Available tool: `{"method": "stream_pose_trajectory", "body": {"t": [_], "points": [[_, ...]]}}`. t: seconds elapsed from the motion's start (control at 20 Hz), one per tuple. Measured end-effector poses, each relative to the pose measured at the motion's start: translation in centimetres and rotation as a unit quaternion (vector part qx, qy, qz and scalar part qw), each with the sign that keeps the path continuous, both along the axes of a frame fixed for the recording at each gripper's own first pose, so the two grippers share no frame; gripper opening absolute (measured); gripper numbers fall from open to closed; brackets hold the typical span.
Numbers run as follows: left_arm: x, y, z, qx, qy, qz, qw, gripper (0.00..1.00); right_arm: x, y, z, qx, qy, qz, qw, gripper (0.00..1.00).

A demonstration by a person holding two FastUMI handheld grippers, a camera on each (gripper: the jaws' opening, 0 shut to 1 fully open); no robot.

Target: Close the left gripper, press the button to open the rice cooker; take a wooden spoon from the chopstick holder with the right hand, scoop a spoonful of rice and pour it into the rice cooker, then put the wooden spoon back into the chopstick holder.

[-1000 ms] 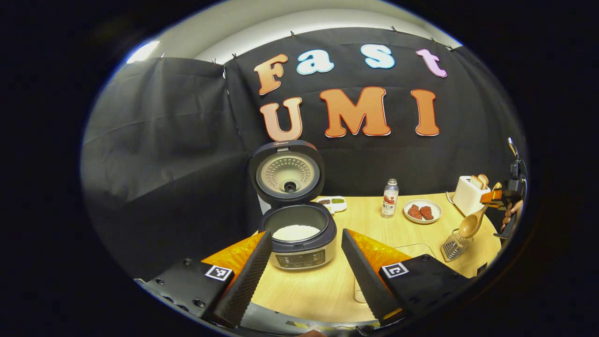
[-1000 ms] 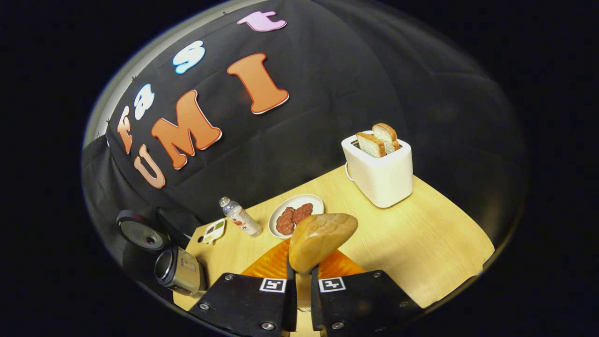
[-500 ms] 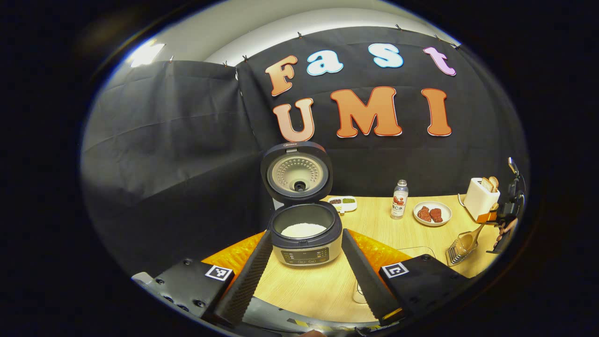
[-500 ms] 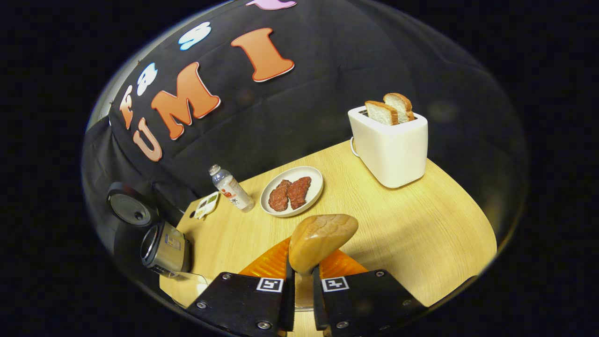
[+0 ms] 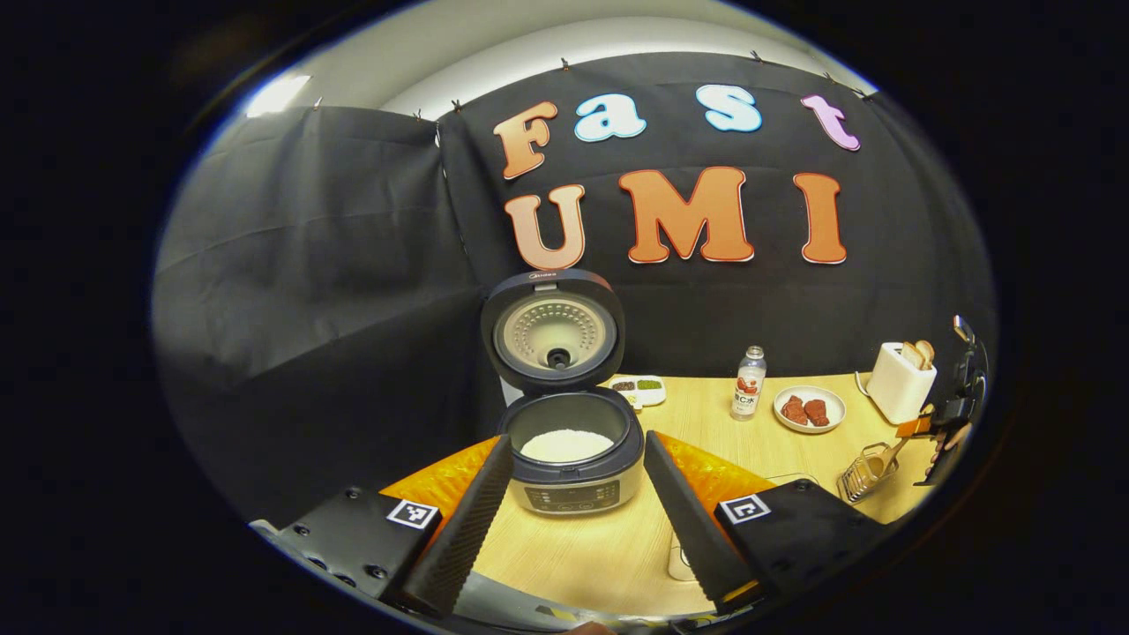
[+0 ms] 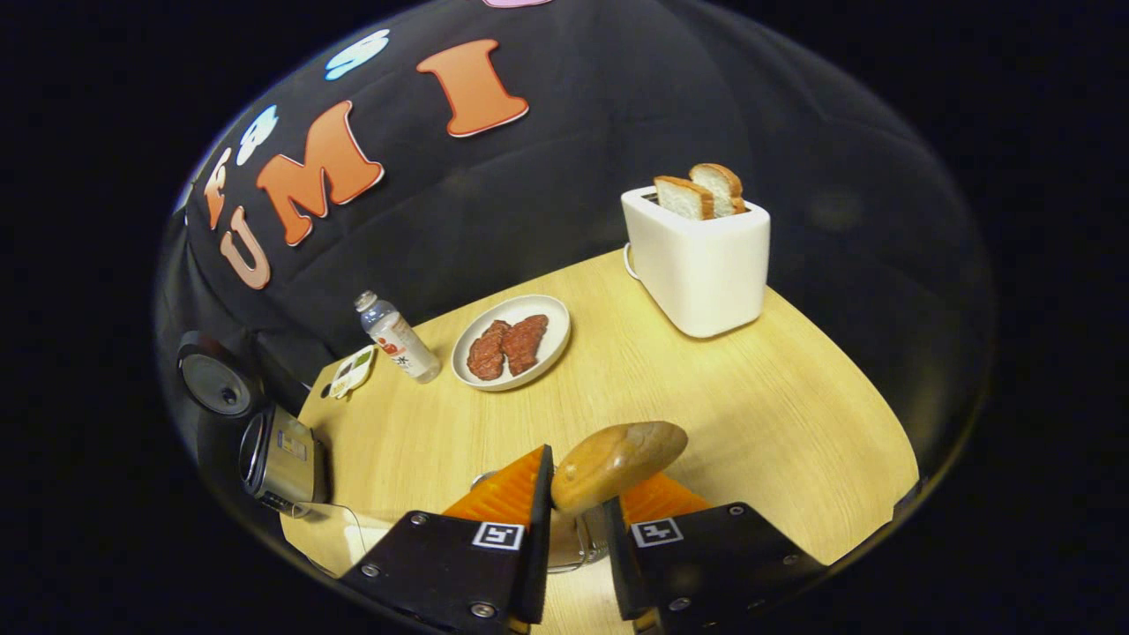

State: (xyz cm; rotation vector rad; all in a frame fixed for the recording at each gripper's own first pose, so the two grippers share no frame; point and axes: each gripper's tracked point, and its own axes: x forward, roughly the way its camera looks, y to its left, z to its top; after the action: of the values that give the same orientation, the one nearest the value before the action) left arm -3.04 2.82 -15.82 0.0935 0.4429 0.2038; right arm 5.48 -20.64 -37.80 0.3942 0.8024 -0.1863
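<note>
- Left tongs [image 5: 578, 503] stand wide open and hold nothing, poised above the near edge of the worktop [image 5: 706, 432] with the rice cooker [image 5: 573, 450] seen between the two fingers.
- Right tongs [image 6: 573, 529] have parted a little; the wooden spoon [image 6: 617, 454] sits between the fingers, and whether both of them press on its handle cannot be told.
- From the left gripper view, the right tongs [image 5: 917, 429] appear at the far right edge, with the spoon [image 5: 882, 460] slanting down into the wire chopstick holder [image 5: 860, 476].
- The rice cooker has its lid [image 5: 554, 331] raised upright, and white rice [image 5: 564, 445] lies in the inner pot.
- Behind the cooker lies a small divided dish [image 5: 642, 388]; further right stand a drink bottle [image 5: 746, 394], a plate of red meat pieces [image 5: 809, 409] and a white toaster [image 5: 900, 381] with two bread slices [image 6: 701, 190] sticking up.
- In the right gripper view, the spoon's bowl points toward the toaster [image 6: 697, 265], while the plate [image 6: 512, 342] and bottle [image 6: 397, 338] lie to its left.
- The cooker [image 6: 278, 459] shows at the left edge of that view.
</note>
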Motion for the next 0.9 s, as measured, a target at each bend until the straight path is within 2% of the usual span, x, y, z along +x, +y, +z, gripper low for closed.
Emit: {"method": "stream_pose_trajectory", "body": {"t": [0.1, 0.15, 0.25, 0.3, 0.4, 0.5, 0.55, 0.65, 0.7, 0.9], "points": [[1.0, 0.7, 0.4, -0.006, -0.007, -0.001, 1.0, 1.0, -0.1, -0.5, 0.9, -0.003, 0.0, -0.011, 1.0, 0.41], [1.6, 1.3, 0.7, -0.011, -0.011, 0.002, 1.0, 1.0, 0.0, -0.8, 1.6, -0.01, -0.005, -0.014, 1.0, 0.43], [3.0, 2.5, 1.6, -0.024, -0.023, 0.01, 0.999, 1.0, -0.1, -1.3, 3.4, -0.023, -0.014, -0.02, 0.999, 0.56], [3.7, 3.1, 2.1, -0.034, -0.028, 0.019, 0.999, 1.0, 0.0, -1.6, 4.3, -0.03, -0.02, -0.023, 0.999, 0.68], [5.4, 4.6, 2.9, -0.054, -0.041, 0.036, 0.997, 1.0, 0.3, -2.3, 6.4, -0.048, -0.037, -0.029, 0.998, 0.8], [7.2, 5.8, 4.0, -0.074, -0.055, 0.049, 0.995, 1.0, 0.5, -2.4, 8.8, -0.059, -0.053, -0.03, 0.996, 0.86], [8.3, 6.6, 4.9, -0.085, -0.064, 0.056, 0.993, 0.89, 0.7, -2.1, 10.3, -0.059, -0.063, -0.027, 0.996, 0.87], [11.0, 7.6, 7.0, -0.109, -0.083, 0.06, 0.989, 0.9, 1.8, -0.3, 14.0, -0.068, -0.094, -0.017, 0.993, 0.88], [12.4, 7.9, 7.9, -0.119, -0.092, 0.055, 0.987, 0.97, 2.1, 0.1, 16.2, -0.077, -0.115, -0.009, 0.99, 0.88], [18.1, 10.0, 11.0, -0.134, -0.106, 0.067, 0.983, 0.98, 3.4, 2.2, 24.6, -0.115, -0.189, 0.018, 0.975, 0.89]]}}
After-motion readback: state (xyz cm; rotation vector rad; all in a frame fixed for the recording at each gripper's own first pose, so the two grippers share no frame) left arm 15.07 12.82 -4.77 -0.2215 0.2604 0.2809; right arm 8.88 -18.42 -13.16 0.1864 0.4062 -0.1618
